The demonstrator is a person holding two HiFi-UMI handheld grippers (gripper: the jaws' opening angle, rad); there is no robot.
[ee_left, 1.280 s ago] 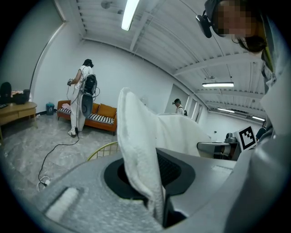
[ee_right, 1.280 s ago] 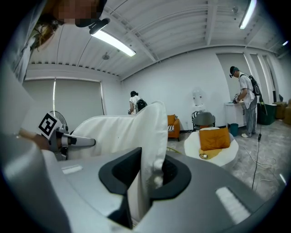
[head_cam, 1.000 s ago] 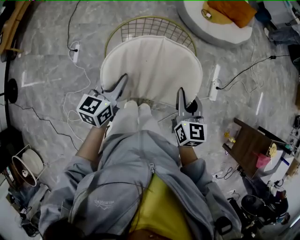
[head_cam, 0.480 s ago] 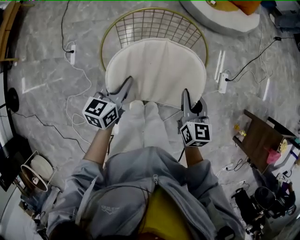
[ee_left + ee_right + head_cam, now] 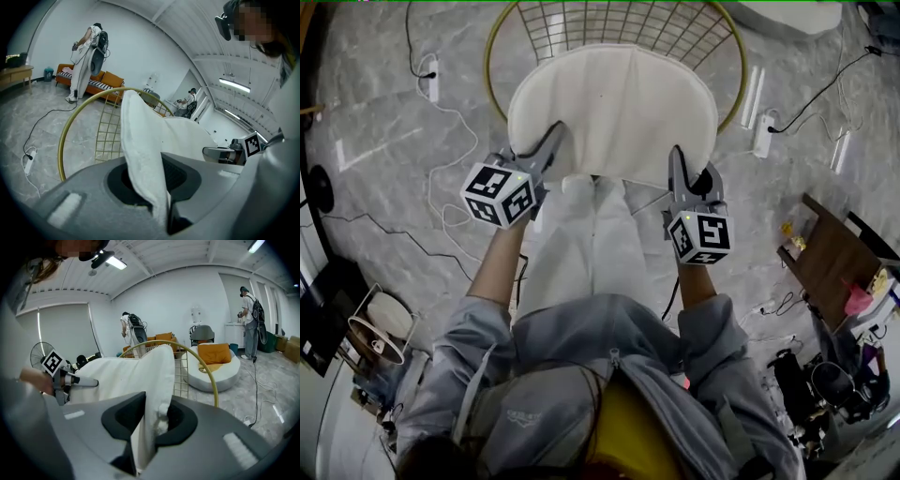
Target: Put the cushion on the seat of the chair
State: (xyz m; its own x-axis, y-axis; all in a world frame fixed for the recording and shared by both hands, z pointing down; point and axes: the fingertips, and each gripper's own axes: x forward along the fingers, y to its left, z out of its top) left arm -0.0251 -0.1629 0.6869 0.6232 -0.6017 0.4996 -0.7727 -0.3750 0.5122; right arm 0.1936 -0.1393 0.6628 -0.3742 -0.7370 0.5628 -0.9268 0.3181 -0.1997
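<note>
Lowering a white cushion (image 5: 614, 112) toward the seat of a gold wire chair (image 5: 499, 42), sitting lower over it than a second ago. Pinching its near edge on either side with left claw (image 5: 553, 141) and right claw (image 5: 677, 161), both clenched on the fabric. Probably nearing the seat, not yet letting go.

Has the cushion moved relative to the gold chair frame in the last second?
Yes. The cushion has come down: it overhung the chair's gold rim on both sides before, and now shows inside it.
</note>
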